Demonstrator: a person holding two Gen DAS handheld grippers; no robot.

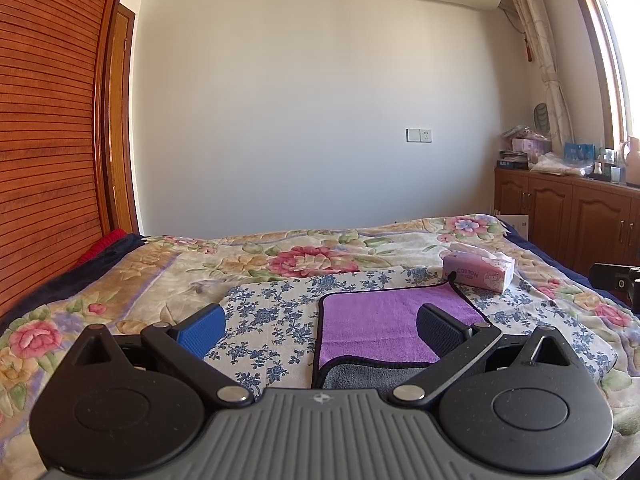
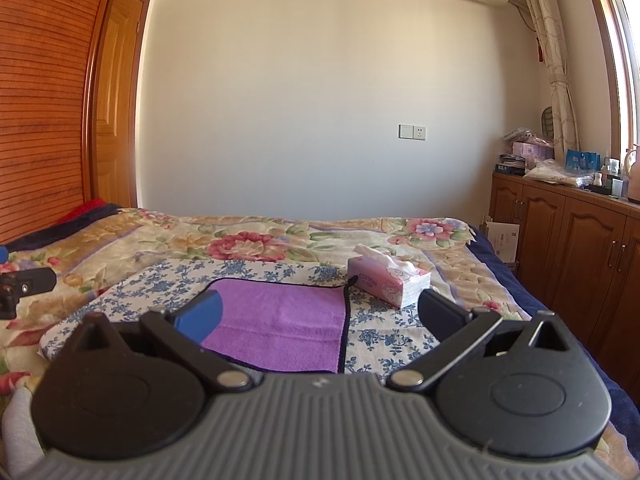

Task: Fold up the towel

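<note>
Towel [image 1: 384,328] lay flat on the blue-flowered cloth [image 1: 276,312], purple side up, dark piping running round its edge. At the near edge in the left wrist view a strip of grey underside [image 1: 356,378] showed, turned up toward the camera. A small black hanging loop [image 2: 351,280] stuck out at the far right corner, just beside the pink tissue box [image 2: 388,282].

Left gripper [image 1: 320,330] hung above the near edge of the bed, jaws spread wide, nothing between them. Its blue fingertip [image 1: 204,330] sat over the flowered cloth, off the towel's left edge; its black fingertip [image 1: 438,330] was over the purple surface near the right edge. Whether either pad touched fabric was hard to tell from this angle.

Right gripper [image 2: 320,316] was spread wide too, and empty. Its blue fingertip [image 2: 202,318] overlapped the towel's left part in the right wrist view, while the black fingertip [image 2: 440,312] was over the flowered cloth, right of the towel and just below the tissue box.

Tissue box stood on the far right corner of the flowered cloth, a white tissue poking out of the top. Under it all spread the floral quilt [image 1: 304,258] with its big pink blooms. Wooden cabinets [image 2: 568,236] ran along the right wall, their top crowded with boxes and bottles, and a wooden slatted panel [image 1: 48,140] filled the left side.
</note>
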